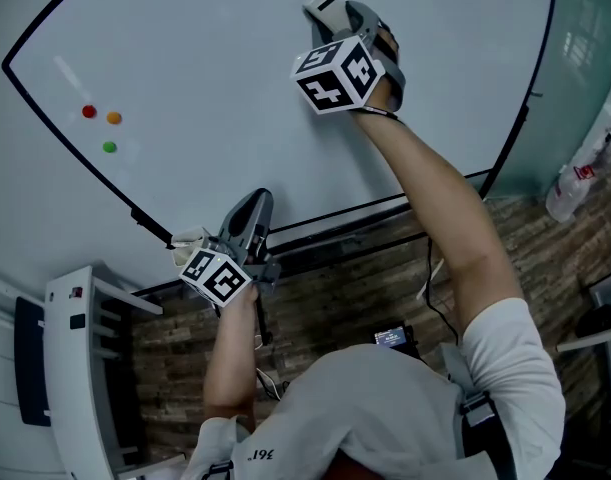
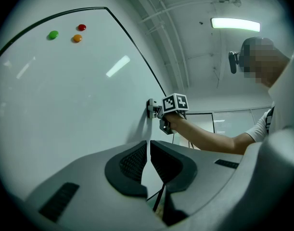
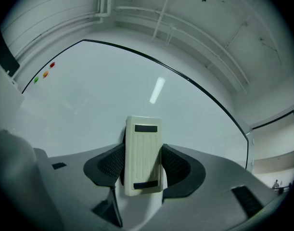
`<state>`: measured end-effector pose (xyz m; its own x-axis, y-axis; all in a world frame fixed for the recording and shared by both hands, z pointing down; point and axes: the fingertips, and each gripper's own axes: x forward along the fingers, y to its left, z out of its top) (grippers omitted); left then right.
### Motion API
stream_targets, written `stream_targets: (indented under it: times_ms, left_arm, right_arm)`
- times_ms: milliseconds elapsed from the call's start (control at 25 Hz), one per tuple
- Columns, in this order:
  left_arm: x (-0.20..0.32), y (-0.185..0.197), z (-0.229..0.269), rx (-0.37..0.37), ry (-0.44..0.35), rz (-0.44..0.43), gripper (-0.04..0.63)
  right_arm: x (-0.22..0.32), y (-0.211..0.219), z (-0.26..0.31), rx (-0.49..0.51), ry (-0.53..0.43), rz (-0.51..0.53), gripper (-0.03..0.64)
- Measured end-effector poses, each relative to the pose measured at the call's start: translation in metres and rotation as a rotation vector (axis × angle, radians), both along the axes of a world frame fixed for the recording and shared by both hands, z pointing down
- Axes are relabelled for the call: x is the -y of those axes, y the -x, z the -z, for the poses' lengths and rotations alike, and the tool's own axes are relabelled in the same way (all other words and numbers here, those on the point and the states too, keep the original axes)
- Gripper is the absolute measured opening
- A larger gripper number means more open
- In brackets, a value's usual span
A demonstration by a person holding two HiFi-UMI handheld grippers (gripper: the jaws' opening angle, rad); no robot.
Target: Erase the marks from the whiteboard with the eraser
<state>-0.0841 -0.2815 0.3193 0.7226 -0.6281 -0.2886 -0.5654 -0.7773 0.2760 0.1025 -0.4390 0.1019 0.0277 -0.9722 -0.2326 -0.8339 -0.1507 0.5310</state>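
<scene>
- Head view: the whiteboard (image 1: 215,78) is a smooth, glossy pale sheet in a thin black frame, and I can make out no pen marks anywhere on it. By that, the wiping looks all but done, though faint traces would be hard to see here. The right gripper (image 1: 335,16) presses the eraser (image 1: 320,6) flat to the board, well up from its lower edge. The left gripper (image 1: 253,206) hangs at the lower edge. 3 small round magnets, red (image 1: 88,111), orange (image 1: 114,118) and green (image 1: 109,147), sit toward the board's left side, well apart from the eraser.
- Left gripper view: its dark, cross-hatched pads meet with nothing between them, so this claw is closed and empty. The board's sheen throws back a bright strip of ceiling light. Again no ink shows.
- Right gripper view: the claw is clamped on the eraser's 2 long sides. The eraser is a cream, hard-looking plastic block, oblong with rounded corners, its back ribbed lengthwise with 1 dark strip at each end. The board ahead of it reads clean, so I judge that little or nothing is left to wipe.
</scene>
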Motion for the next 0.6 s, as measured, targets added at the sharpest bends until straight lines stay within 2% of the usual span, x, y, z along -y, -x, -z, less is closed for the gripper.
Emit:
stream_targets:
  times_ms: [600]
  left_arm:
    - [0.002, -0.026, -0.007, 0.012, 0.008, -0.036, 0.014]
  right_arm:
    - [0.000, -0.084, -0.007, 0.048, 0.016, -0.088, 0.253]
